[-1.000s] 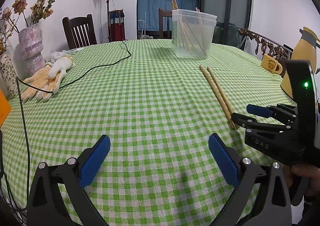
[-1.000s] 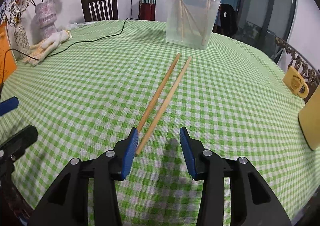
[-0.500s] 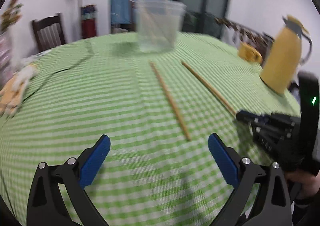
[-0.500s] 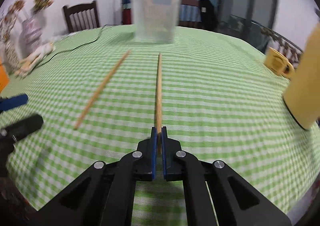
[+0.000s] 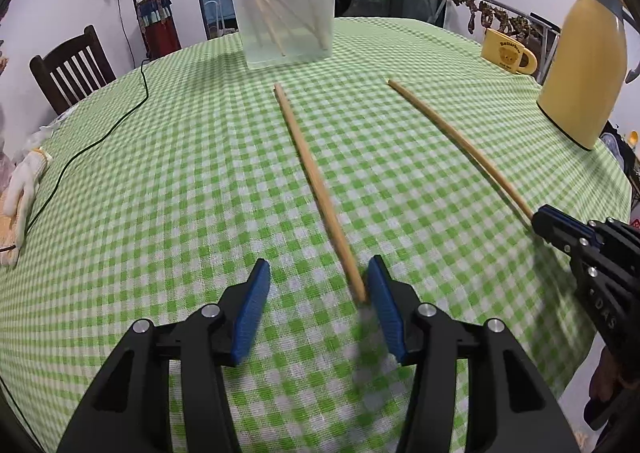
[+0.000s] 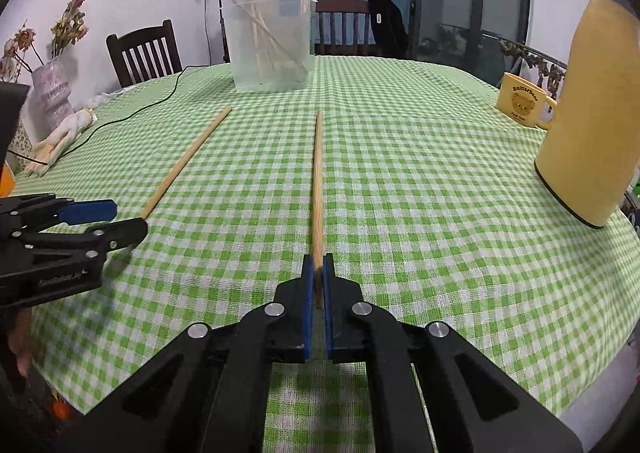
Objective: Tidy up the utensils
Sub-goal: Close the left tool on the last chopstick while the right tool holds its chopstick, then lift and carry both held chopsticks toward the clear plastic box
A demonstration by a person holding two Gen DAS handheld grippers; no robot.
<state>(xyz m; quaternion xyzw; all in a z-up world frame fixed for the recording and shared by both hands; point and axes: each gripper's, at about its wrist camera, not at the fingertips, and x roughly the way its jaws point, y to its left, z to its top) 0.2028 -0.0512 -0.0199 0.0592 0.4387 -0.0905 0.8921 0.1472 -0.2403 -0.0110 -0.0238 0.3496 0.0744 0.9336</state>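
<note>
Two wooden chopsticks lie on the green checked tablecloth (image 5: 160, 193). My left gripper (image 5: 318, 285) is open, its jaws around the near end of the left chopstick (image 5: 316, 189), which rests by the right pad. My right gripper (image 6: 317, 281) is shut on the near end of the right chopstick (image 6: 317, 181), which also shows in the left wrist view (image 5: 460, 141). A clear plastic tub (image 5: 280, 5) at the far side holds several chopsticks; it also shows in the right wrist view (image 6: 272, 41).
A tall yellow jug (image 5: 580, 69) and a yellow bear mug (image 5: 506, 53) stand at the right. A black cable (image 5: 100, 133) and white work gloves (image 5: 20, 189) lie at the left. Chairs (image 5: 72, 69) stand behind the table; vases (image 6: 52, 89) stand at the left.
My right gripper closed on one chopstick and swung it apart from the other. My left gripper moved in around the other chopstick's near end, its jaws narrowing.
</note>
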